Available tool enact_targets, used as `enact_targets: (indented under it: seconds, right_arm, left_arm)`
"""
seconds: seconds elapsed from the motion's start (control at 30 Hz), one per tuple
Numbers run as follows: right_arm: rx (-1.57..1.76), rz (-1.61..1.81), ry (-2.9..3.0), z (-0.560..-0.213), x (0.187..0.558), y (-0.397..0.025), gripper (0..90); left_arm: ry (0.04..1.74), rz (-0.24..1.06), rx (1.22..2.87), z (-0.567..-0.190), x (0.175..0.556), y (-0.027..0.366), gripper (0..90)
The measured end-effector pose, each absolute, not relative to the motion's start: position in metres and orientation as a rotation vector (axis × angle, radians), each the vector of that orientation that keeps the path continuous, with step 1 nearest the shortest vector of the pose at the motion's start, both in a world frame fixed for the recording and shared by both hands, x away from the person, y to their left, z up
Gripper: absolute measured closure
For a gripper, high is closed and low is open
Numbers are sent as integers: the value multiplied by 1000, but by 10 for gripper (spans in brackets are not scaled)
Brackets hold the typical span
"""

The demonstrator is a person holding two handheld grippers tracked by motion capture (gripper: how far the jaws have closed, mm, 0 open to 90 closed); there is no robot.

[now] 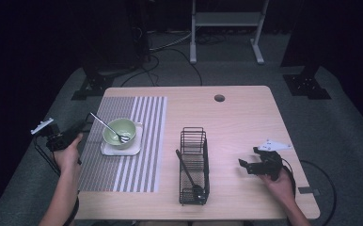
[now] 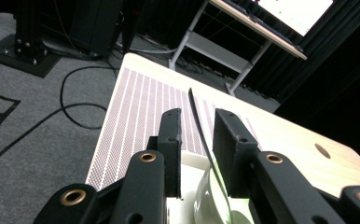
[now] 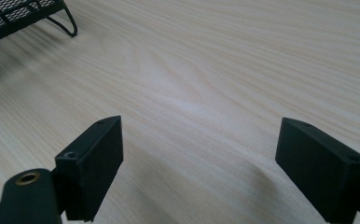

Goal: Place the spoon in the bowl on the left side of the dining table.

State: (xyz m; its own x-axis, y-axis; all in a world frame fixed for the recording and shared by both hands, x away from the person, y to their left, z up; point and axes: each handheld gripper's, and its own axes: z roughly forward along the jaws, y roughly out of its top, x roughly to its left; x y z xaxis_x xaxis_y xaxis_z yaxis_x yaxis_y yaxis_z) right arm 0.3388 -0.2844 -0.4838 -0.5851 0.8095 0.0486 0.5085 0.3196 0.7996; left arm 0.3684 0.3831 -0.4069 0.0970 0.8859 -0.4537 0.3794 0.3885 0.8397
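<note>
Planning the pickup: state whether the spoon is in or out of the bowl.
In: the spoon rests in the green bowl, handle sticking out over its rim.

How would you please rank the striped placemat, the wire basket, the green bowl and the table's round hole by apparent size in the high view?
1. Striped placemat
2. Wire basket
3. Green bowl
4. Round hole

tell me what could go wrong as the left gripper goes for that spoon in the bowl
1. The left gripper straddles the thin spoon handle with its jaws not yet shut on it; the handle could slip out as they shut.
2. The spoon rests in the green bowl on a small white plate; a sideways pull might tip or drag the bowl.
3. The wire rack already holds a black utensil, so dropping the spoon in may be awkward.
</note>
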Motion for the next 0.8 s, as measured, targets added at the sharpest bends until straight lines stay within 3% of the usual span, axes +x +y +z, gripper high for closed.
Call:
enact_targets:
  seconds: [0.47,0.8]
  right_arm:
    - [1176,1155,2229,-484,339,-285,140]
    - [1175,1160,2228,-484,339,-285,140]
  left_arm:
    - [1473,525,1246,-416,363,374,664]
    - [1437,505,1281,-416,358,365,571]
